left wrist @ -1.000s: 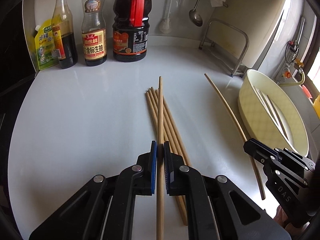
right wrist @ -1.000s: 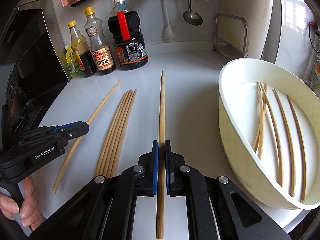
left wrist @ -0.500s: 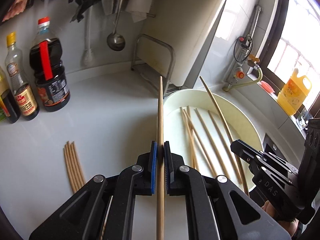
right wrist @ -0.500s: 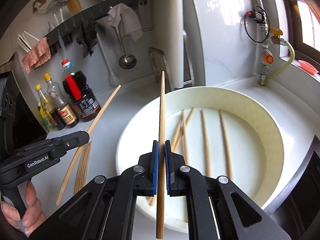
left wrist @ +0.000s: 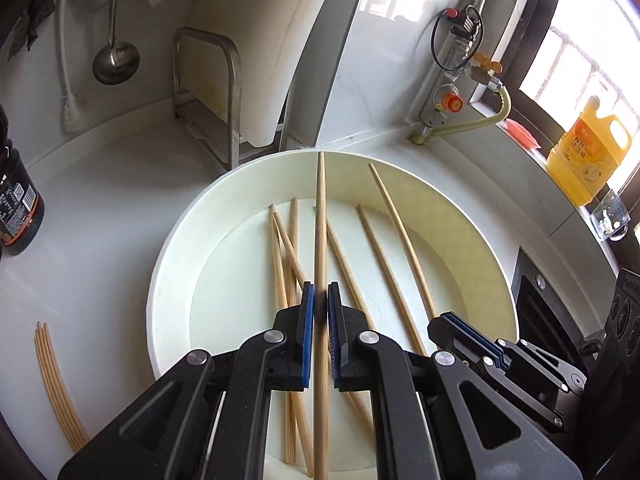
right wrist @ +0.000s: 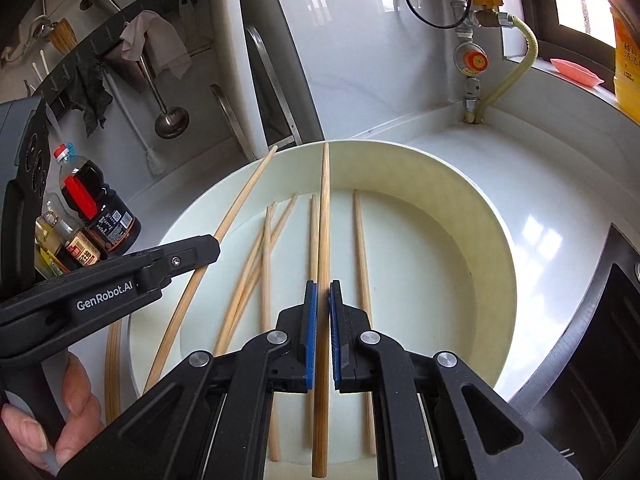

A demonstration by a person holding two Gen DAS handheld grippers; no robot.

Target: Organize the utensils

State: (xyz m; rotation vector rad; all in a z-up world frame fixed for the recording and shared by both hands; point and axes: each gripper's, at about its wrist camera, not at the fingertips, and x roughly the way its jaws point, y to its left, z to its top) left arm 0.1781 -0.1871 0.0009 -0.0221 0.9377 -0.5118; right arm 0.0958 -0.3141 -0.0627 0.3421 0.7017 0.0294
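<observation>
White tabletop (left wrist: 100, 208) ran along a tiled kitchen wall, with a ladle (left wrist: 115, 60) hanging at the back and a dark sauce bottle (left wrist: 18, 204) at the far left. Near the left edge a bundle of chopsticks (left wrist: 52, 376) lay on the surface, not yet gathered. Further right sat the round cream basin (left wrist: 176, 248), with several loose chopsticks (left wrist: 384, 264) lying on its floor, mostly pointing away from the cameras.

Over the basin, the left gripper (left wrist: 321, 336) was pinching one chopstick (left wrist: 320, 240) between its blue pads, the stick's long axis running straight ahead along the fingers, its far tip reaching to the basin's back rim. Just to its right, the right gripper (right wrist: 322, 336) was likewise clamped on a second chopstick (right wrist: 324, 240), held in the same lengthwise way above the basin floor and roughly in line with the sticks already lying there. Both held sticks appeared to be clear of the bottom, and neither hand looked clearly nearer, so letting go would probably drop each one in.

A second before, both grippers had been holding these same sticks low over the bare tabletop beside the bundle, with the basin off to the right; since then both had swung across to sit above it, grips unchanged.
</observation>
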